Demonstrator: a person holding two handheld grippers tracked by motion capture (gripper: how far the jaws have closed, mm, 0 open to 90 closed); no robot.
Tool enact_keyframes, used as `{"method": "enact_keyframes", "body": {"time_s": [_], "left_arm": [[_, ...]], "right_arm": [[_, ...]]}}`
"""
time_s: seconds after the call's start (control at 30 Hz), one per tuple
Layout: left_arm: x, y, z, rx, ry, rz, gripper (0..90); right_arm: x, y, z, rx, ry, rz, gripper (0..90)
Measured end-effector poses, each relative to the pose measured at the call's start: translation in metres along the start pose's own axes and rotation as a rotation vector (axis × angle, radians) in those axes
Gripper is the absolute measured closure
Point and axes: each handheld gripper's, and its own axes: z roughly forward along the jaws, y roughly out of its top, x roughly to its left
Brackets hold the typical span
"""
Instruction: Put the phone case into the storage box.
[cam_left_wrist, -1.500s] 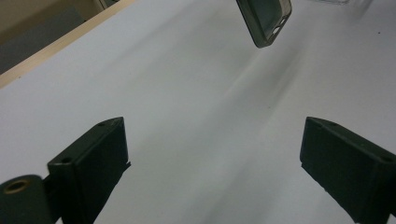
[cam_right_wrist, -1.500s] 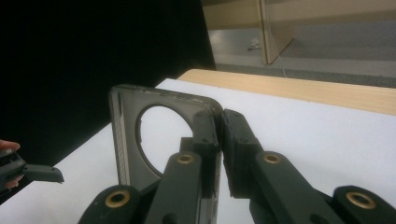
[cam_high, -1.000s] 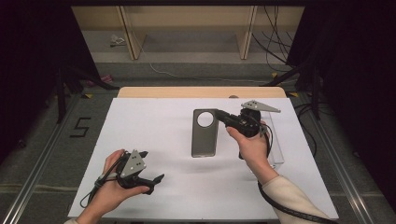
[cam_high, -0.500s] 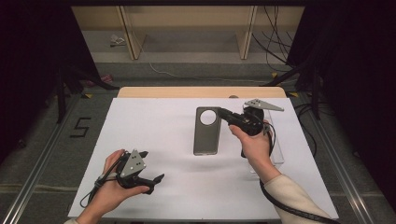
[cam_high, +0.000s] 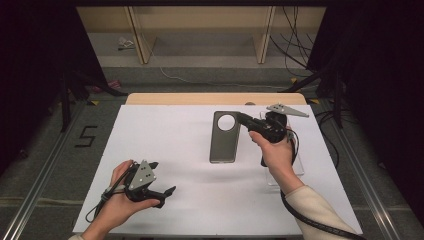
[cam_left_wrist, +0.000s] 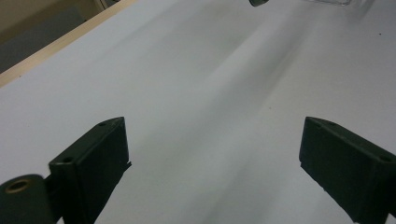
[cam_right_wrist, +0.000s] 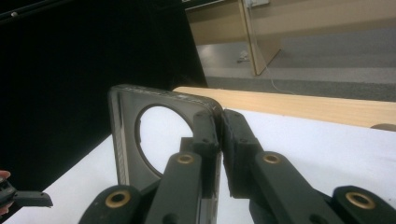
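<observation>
Right hand-held gripper (cam_high: 243, 119) is clamped on the far right edge of the phone case (cam_high: 223, 137), tilting it up off the white desk (cam_high: 165, 135), probably to lift it, while left hand-held gripper (cam_high: 165, 196) rests wide open near the front.

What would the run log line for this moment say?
right gripper: shut on phone case edge | left gripper: open, nothing held | table: white

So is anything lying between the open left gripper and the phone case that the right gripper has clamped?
Nothing visible: bare white table lies between the left gripper and the grey phone case with a round cutout, which the right gripper pinches by its edge.
</observation>
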Motion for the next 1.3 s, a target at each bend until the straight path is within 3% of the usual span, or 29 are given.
{"method": "enact_keyframes", "body": {"time_s": [1.3], "left_arm": [[0.0010,0.0004,-0.0008,0.004,0.009,-0.005,8.0]], "right_arm": [[-0.0057,0.0079,-0.0086,-0.025,-0.021,-0.005,84.6]]}}
